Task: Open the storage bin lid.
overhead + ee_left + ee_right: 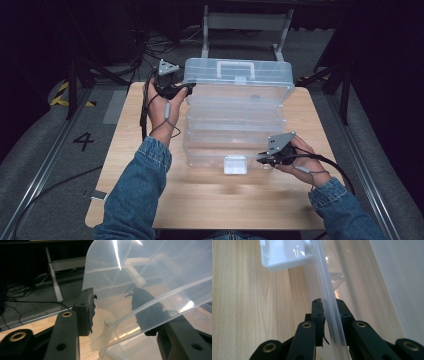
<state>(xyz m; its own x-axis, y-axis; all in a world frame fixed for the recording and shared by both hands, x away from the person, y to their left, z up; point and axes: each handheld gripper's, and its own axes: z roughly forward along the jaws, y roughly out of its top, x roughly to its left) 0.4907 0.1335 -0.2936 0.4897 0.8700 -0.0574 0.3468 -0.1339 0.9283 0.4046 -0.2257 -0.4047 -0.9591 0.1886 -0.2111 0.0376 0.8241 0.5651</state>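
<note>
So the right gripper (329, 315) has its jaws pinched tight on the thin front rim of the clear plastic tiered storage box (235, 107), bottom centre of its own view, probably to pin the base down. The white latch (284, 255) sits just up-left of that. Over in the high view the left gripper (186, 89) is upper left of the frame, jaws half open straddling the side edge of the box's raised top tier, looks like it's steadying or lifting it. Whole box sits mid-frame on the light wooden table (150, 190).
</note>
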